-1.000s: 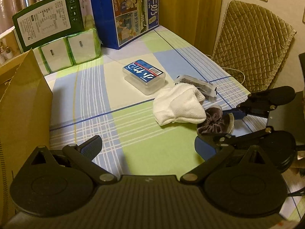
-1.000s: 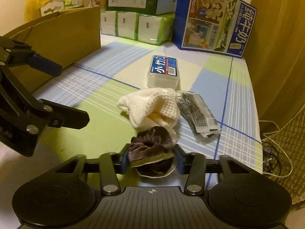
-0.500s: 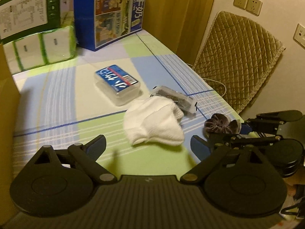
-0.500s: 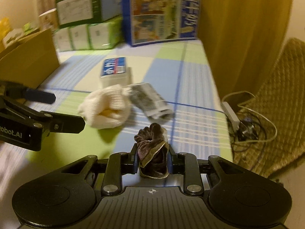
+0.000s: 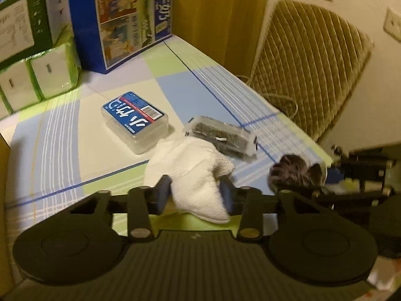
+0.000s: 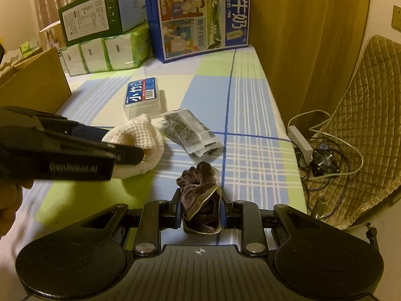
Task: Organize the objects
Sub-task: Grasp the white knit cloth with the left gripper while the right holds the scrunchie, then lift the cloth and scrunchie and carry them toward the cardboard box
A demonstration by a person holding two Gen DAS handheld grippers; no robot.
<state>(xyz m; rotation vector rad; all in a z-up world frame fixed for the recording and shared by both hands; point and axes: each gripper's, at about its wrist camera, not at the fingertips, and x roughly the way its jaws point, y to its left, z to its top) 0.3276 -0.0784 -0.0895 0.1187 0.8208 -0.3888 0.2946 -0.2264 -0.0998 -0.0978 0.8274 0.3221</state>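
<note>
Lifting the white cloth point(image 5: 198, 175) cleanly means the left gripper point(image 5: 195, 195), closed on its near end, should rise straight so the trailing fold clears the clear box point(image 5: 135, 121) and the dark packet point(image 5: 220, 138) just beside it. The right gripper point(image 6: 201, 205) is clamped on a brown scrunchie point(image 6: 200, 198) near the table's point(image 6: 250, 95) right edge. One cloth, one scrunchie, one box, one packet.
</note>
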